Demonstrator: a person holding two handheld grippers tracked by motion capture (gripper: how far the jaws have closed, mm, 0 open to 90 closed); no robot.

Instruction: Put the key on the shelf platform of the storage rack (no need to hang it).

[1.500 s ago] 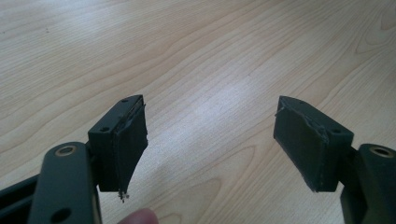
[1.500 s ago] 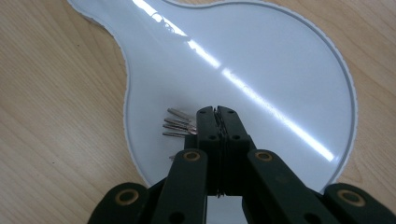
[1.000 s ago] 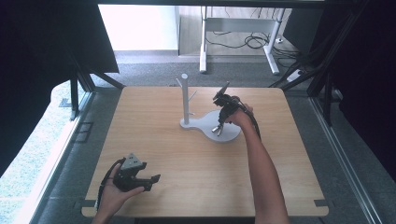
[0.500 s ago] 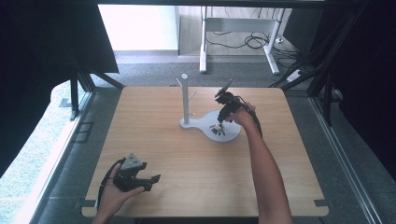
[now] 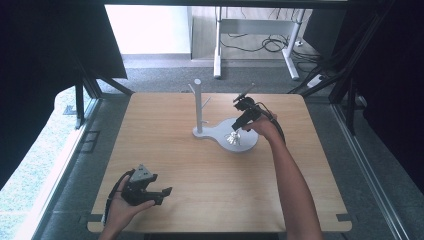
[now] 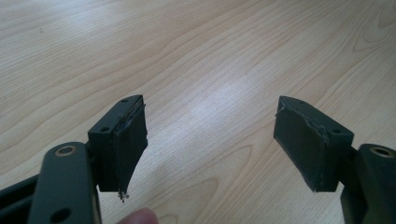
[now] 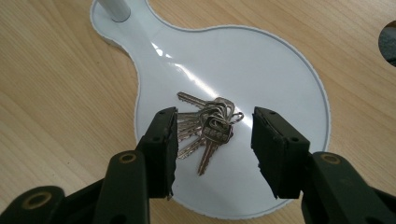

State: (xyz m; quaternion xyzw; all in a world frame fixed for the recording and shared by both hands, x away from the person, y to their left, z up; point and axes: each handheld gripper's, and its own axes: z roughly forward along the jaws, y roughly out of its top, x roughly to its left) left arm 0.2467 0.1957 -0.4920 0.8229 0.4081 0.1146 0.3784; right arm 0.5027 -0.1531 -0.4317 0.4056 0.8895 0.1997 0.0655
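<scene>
Wooden table (image 5: 200, 170): unlabelled keys (image 7: 208, 126) lie on white tray (image 7: 280, 84).

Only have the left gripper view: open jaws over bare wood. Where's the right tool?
Observer: The right tool hovers over the round base of a white stand, far side of the table; its jaws have just been opening.
Operator: Anything between them?
Observer: A bunch of keys lies flat on that base under the gap. The pads are not touching it.
Operator: What else is on the stand?
Observer: An upright post with short pegs rises from the narrow end of the base. I see nothing hanging on it.
</scene>
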